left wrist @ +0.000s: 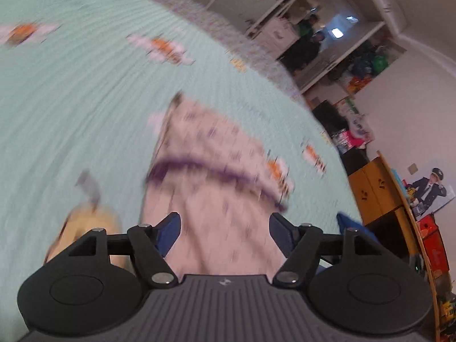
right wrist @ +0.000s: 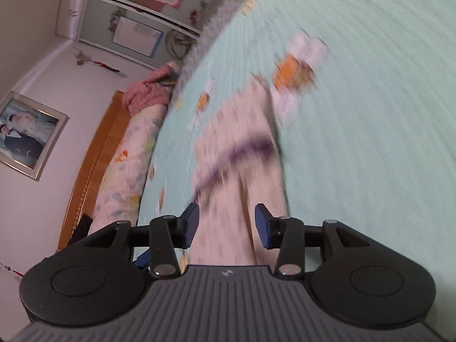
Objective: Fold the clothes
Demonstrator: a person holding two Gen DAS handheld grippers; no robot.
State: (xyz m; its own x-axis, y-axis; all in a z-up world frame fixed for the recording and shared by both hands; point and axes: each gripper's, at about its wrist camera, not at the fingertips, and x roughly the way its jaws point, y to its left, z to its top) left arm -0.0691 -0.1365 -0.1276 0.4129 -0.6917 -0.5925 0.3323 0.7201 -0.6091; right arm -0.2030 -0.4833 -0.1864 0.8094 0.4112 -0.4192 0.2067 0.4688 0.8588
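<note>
With both the left tongs [left wrist: 225, 228] and right tongs [right wrist: 226, 222] open and empty above the pink garment [left wrist: 211, 154] lying on the green bedspread [left wrist: 71, 99], I'd grip 2 matching corners before folding.

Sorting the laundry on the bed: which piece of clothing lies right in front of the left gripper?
The pink garment with the dark purple band, spread ahead of the left gripper. The yellowish piece lies off to its left side.
</note>
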